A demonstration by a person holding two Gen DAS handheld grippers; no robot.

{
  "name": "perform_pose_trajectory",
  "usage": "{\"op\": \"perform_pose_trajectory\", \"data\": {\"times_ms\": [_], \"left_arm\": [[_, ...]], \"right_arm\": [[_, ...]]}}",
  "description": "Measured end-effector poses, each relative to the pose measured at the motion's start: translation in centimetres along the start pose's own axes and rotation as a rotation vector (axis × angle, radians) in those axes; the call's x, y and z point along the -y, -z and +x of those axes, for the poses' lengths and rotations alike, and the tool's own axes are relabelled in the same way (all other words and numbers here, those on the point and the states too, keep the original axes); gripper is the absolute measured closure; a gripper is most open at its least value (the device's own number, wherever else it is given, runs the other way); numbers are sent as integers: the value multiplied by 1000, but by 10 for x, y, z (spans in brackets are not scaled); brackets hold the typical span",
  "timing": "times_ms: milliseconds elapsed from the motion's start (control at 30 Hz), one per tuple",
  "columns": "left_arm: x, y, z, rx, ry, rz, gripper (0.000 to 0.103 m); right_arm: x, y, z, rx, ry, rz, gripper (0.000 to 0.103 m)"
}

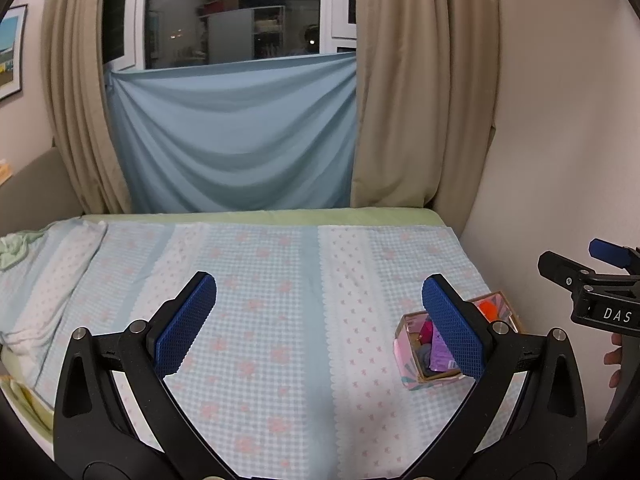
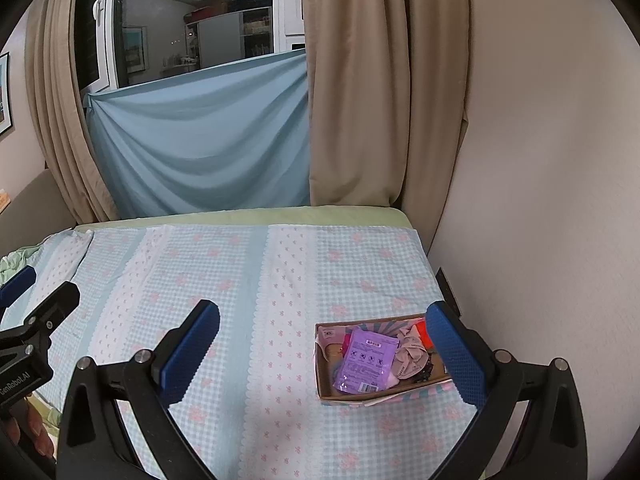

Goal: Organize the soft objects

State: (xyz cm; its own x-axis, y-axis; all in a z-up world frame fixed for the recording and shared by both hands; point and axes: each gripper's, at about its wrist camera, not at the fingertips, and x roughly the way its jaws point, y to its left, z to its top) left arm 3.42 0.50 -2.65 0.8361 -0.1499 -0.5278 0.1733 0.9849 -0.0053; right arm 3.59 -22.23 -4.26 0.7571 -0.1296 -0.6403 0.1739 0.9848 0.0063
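Nearest to us in the left wrist view, the left gripper (image 1: 320,322) hangs above the bedspread (image 1: 260,320) with its blue-padded fingers (image 1: 186,326) spread wide and nothing between them. Our right gripper (image 2: 322,354) hangs the same way in its own view, jaws wide apart and empty, blue pads (image 2: 190,352) facing each other across bare checked cloth.

We take the cardboard box (image 2: 332,390) as our landmark. It sits on the bedspread, near the wall (image 2: 540,200), open at the top. Inside the box lies a purple packet (image 2: 366,360), flat and tilted, towards the left. Just right of the packet, touching it, is a crumpled beige cloth (image 2: 410,354), and behind that something orange-red (image 2: 422,330) shows at the box's far right; we cannot tell what it is. The right finger of our right gripper stands in front of the box's right end and hides that corner.

From the left wrist the same box (image 1: 408,364) shows partly behind the left gripper's right finger. Right of the box in that view, our right gripper (image 1: 600,280) appears from the side, with fingertips of the hand (image 1: 616,360) holding it below.

Beyond the box, a pale blue sheet (image 2: 200,140) hangs across the window, with beige curtains (image 2: 360,100) to either side.
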Motion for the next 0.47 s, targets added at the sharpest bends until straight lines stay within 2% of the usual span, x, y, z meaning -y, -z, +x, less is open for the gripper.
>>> {"op": "perform_pose_trajectory", "data": {"times_ms": [200, 367, 467], "left_arm": [[-1, 0, 1, -4, 6, -2, 0], [-3, 2, 8, -38, -32, -4, 0], [-8, 6, 11, -40, -23, -11, 0]], "right_arm": [[0, 1, -1, 0, 1, 3, 0], [-3, 3, 3, -14, 1, 7, 0], [-5, 6, 10, -33, 1, 9, 0]]}}
